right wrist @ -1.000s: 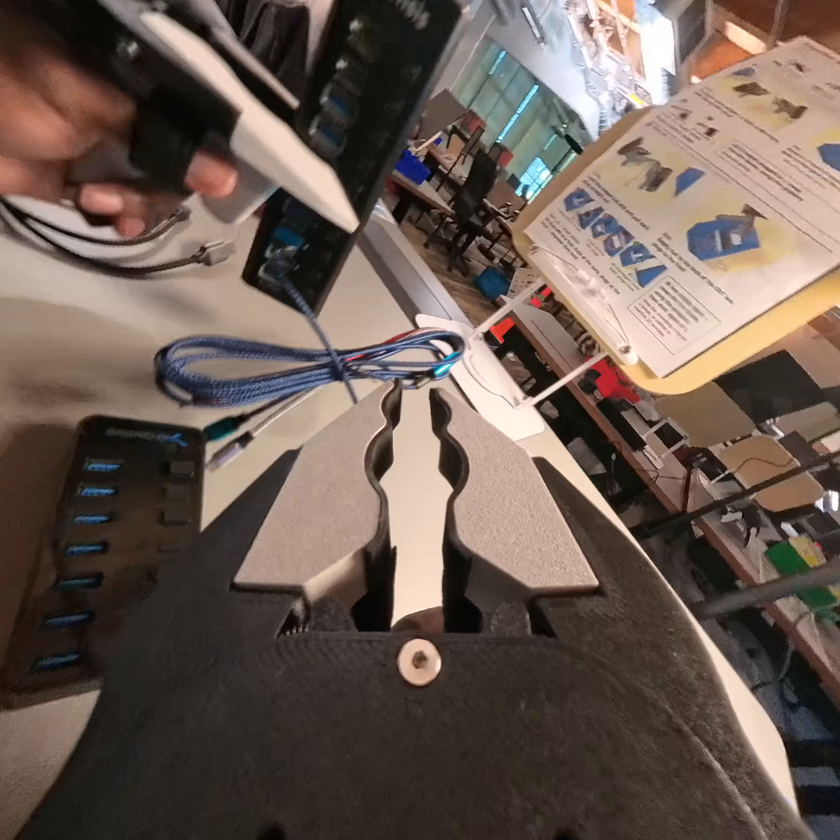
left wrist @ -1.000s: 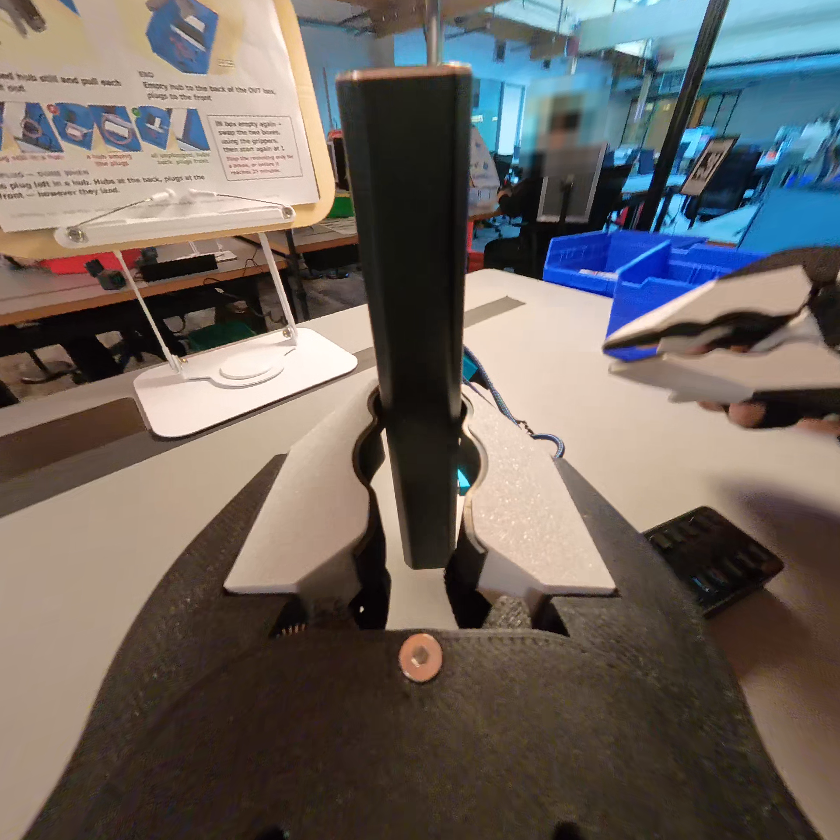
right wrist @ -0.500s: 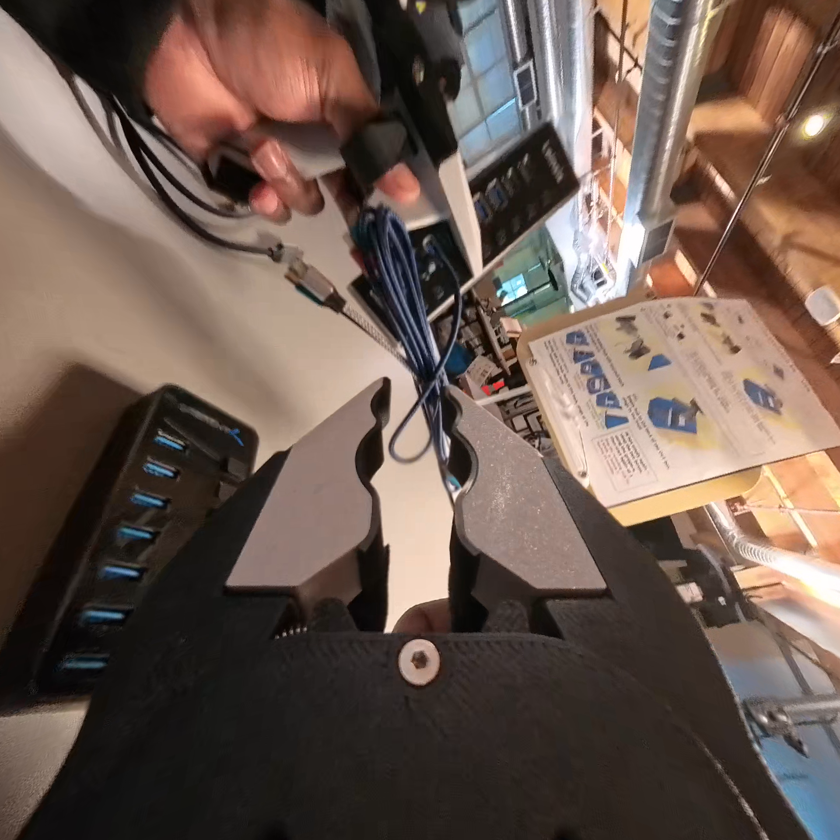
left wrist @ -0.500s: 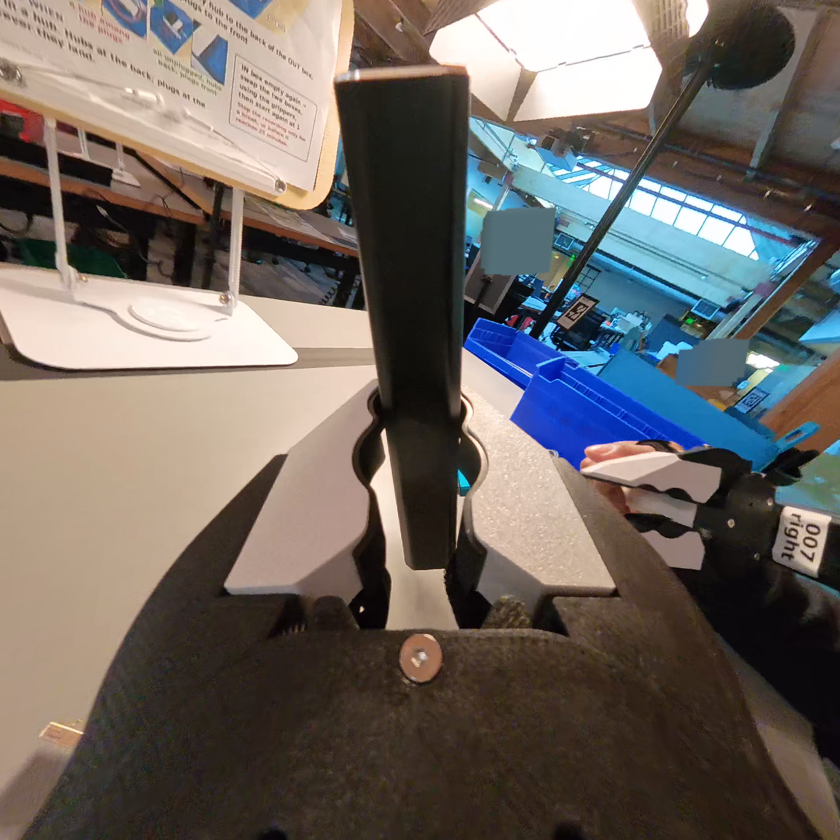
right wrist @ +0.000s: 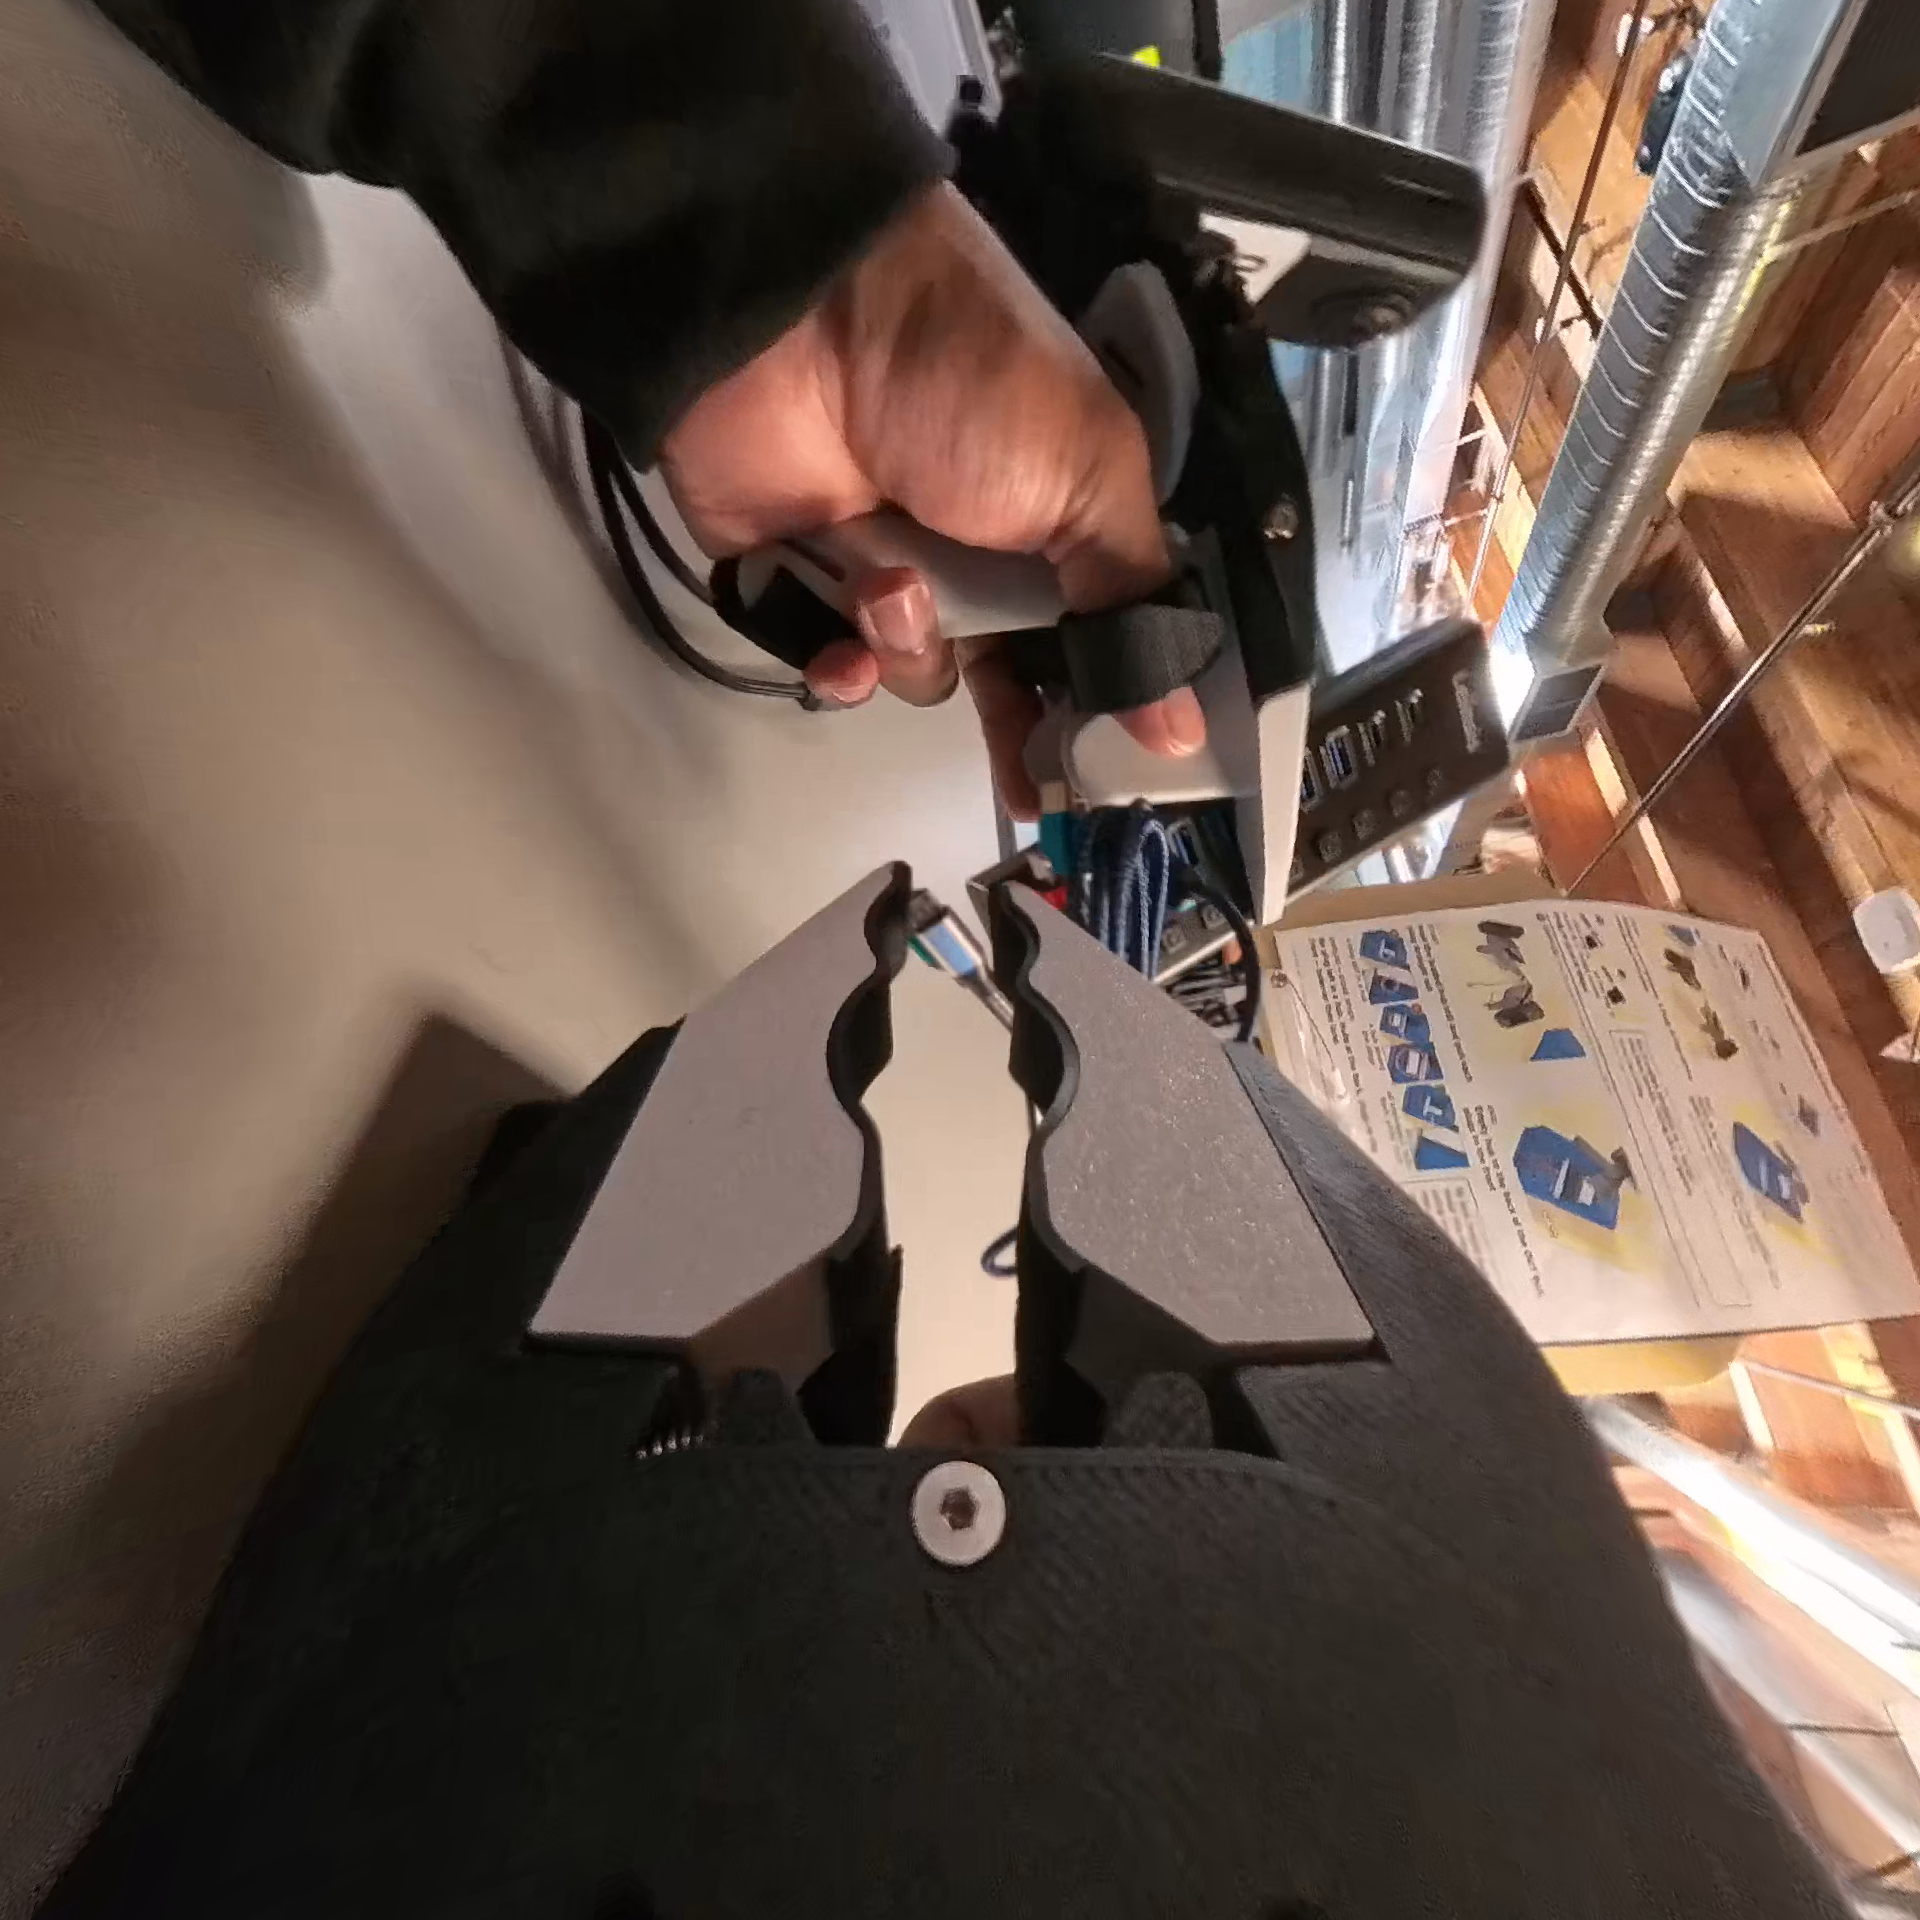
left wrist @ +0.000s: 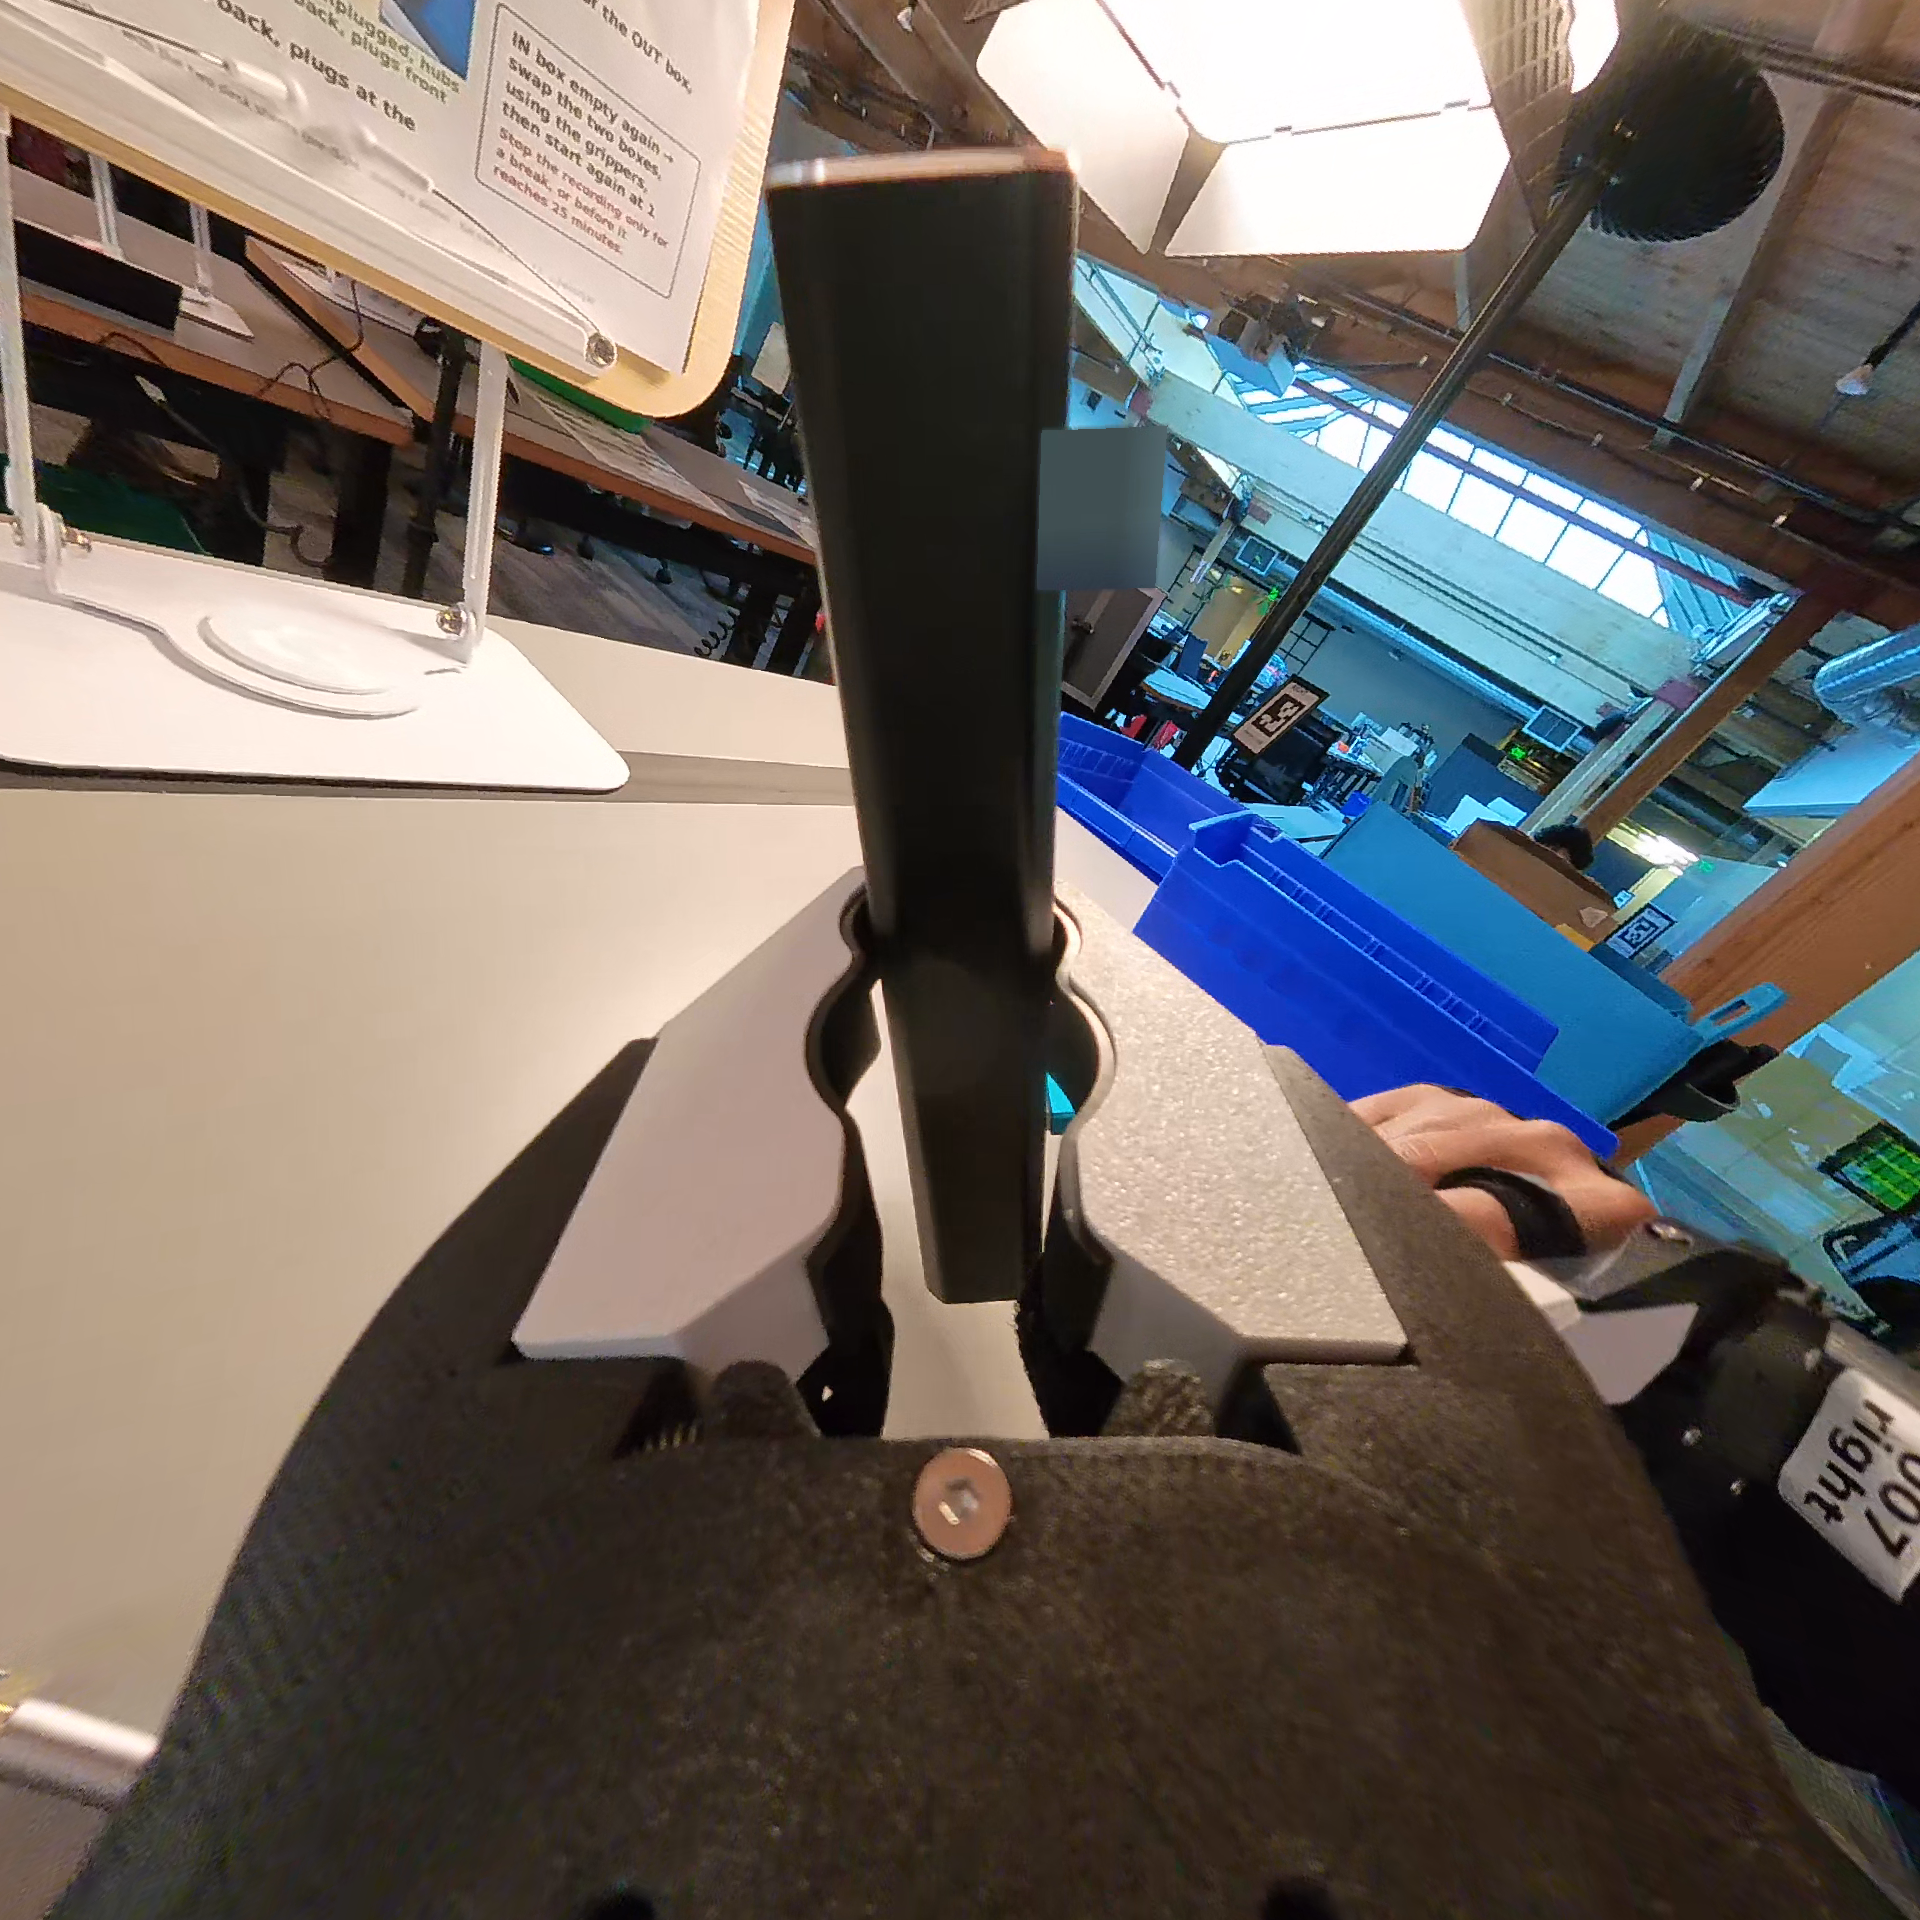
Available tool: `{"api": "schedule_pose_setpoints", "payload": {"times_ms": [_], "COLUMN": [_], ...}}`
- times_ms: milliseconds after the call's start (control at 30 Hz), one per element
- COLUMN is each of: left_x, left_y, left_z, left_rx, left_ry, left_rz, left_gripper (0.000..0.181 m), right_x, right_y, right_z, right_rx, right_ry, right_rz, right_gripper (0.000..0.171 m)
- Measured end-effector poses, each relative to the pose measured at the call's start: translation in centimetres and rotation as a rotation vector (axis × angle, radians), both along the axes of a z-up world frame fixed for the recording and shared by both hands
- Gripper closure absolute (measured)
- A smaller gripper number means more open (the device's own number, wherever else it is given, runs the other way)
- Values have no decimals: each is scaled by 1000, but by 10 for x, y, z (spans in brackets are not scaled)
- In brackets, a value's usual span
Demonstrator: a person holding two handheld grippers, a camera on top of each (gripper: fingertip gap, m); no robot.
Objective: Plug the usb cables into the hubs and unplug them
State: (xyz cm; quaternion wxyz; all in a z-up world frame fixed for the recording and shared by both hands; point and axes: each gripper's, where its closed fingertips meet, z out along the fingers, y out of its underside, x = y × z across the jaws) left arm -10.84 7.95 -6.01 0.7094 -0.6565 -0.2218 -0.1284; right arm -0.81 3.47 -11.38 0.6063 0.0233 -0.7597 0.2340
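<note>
My left gripper [left wrist: 956,925] is shut on a black USB hub [left wrist: 935,623] and holds it upright above the table. In the right wrist view the same hub [right wrist: 1392,748] sticks out of the left gripper, gripped by a hand [right wrist: 966,416]. A bundled blue braided cable [right wrist: 1132,883] hangs below the hub. My right gripper [right wrist: 948,914] has its fingers a little apart. A silver USB plug [right wrist: 940,951] with a teal tip lies slantwise between the fingertips. I cannot tell whether they touch it. Its cable runs behind the right finger.
An instruction sheet on a white stand [left wrist: 312,717] is at the far left of the grey table [left wrist: 312,1039]; it also shows in the right wrist view [right wrist: 1558,1122]. Blue bins [left wrist: 1330,966] stand at the right. Black cables [right wrist: 644,592] lie under the hand. The left gripper's tips are roughly 12 centimetres from the right gripper's.
The left gripper has lifted and tilted the hub upward. The right gripper has moved in until the silver plug sits between its tips. The second hub on the table has left the view.
</note>
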Motion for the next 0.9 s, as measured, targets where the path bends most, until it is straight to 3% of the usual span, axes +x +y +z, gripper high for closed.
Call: {"api": "schedule_pose_setpoints", "payload": {"times_ms": [33, 467, 600, 800, 900], "left_x": [0, 4, 8, 12, 11], "left_y": [0, 1, 3, 5, 4], "left_z": [-1, 1, 1, 0, -1], "left_rx": [-2, 14, 39, 46, 27], "left_ry": [-4, -51, -97, -126, -100], "left_rz": [-1, -28, -54, -74, -59], "left_gripper": [153, 153, 153, 153, 153], "right_x": [0, -16, -26, -32, -31], "right_y": [-1, 29, 31, 28, 30], "right_z": [-3, -9, -3, 24, 32], "right_rx": [35, 254, 307, 241, 110], "right_ry": [3, 111, 211, 363, 332], "right_rz": [-3, -117, -161, -204, -195], "right_gripper": [154, 128, 128, 168, 169]}}
